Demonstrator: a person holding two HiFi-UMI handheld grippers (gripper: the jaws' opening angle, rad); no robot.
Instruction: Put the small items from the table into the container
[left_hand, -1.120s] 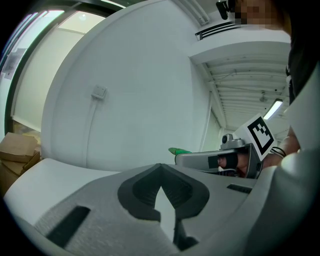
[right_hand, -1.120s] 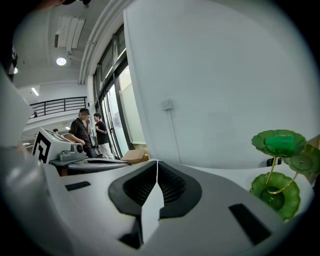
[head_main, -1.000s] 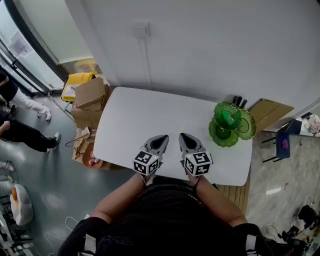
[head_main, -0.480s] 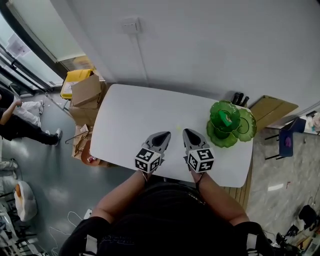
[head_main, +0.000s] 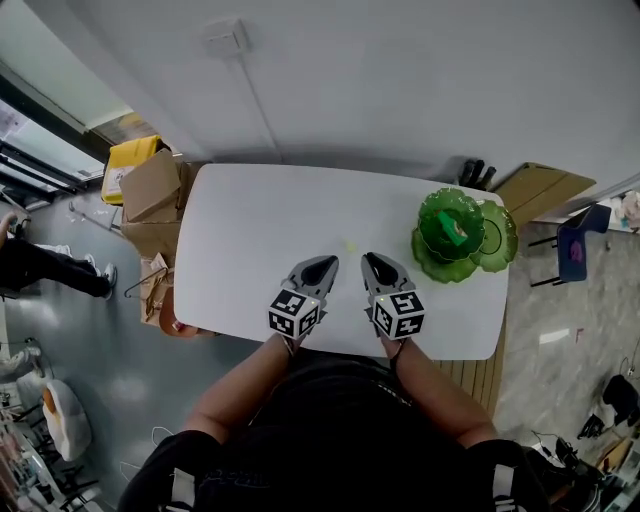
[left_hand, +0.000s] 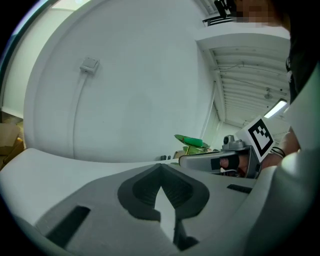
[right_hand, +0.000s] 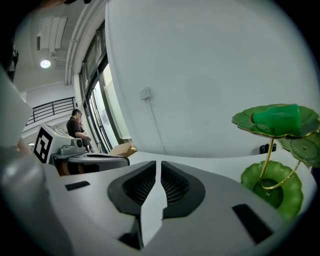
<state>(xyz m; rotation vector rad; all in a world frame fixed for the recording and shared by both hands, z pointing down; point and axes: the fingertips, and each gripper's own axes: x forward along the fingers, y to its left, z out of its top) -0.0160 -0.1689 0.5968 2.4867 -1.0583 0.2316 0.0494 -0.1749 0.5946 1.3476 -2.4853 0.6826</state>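
Observation:
A white table (head_main: 260, 230) carries a green tiered dish stand (head_main: 440, 268) at its right end. A green item (head_main: 457, 229) lies on the stand's top dish. One small pale yellow item (head_main: 351, 246) lies on the table just ahead of both grippers. My left gripper (head_main: 325, 262) and right gripper (head_main: 372, 258) hover side by side over the near edge, both shut and empty. In the left gripper view the jaws of the left gripper (left_hand: 160, 170) meet at the tips. In the right gripper view the right gripper (right_hand: 156, 165) is shut too, with the stand (right_hand: 272, 187) at the right.
Cardboard boxes (head_main: 150, 190) and a yellow bin (head_main: 125, 165) stand on the floor left of the table. A person (head_main: 40, 265) stands further left. Flat cardboard (head_main: 545, 190) and a blue chair (head_main: 572, 250) are at the right. The wall is close behind the table.
Both grippers have come down a little toward the table top and edged forward, staying side by side and shut. The head view has shifted with them.

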